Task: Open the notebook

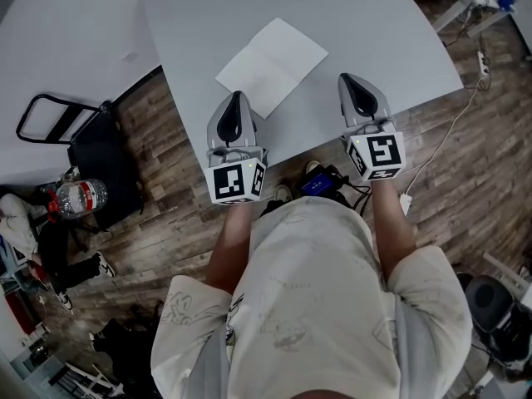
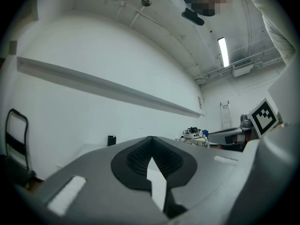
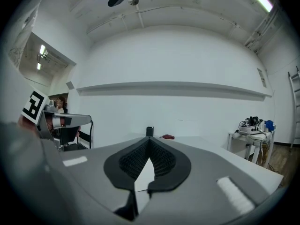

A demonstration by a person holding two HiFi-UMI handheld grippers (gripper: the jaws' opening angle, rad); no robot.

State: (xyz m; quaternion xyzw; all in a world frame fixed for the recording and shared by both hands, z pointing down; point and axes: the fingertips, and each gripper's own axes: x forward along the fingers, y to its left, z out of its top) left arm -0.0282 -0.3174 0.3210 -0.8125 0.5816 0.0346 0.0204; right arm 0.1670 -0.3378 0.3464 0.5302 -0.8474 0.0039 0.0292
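Note:
A white notebook (image 1: 272,65) lies flat on the white table (image 1: 374,32), turned like a diamond, with a faint crease across it. My left gripper (image 1: 237,98) hovers level over the table's near edge, its tip at the notebook's near corner. In the left gripper view its jaws (image 2: 151,139) meet at the tips with nothing between them. My right gripper (image 1: 349,80) is to the right of the notebook, clear of it, and shut with nothing in it (image 3: 149,139). Whether either gripper touches the table or the notebook I cannot tell.
The table's near edge runs just under both grippers. On the wooden floor to the left stand a black folding cart (image 1: 91,152) and a water bottle (image 1: 81,196). Cables and a blue box (image 1: 320,183) lie under the table. A small dark cup (image 3: 149,131) stands far off.

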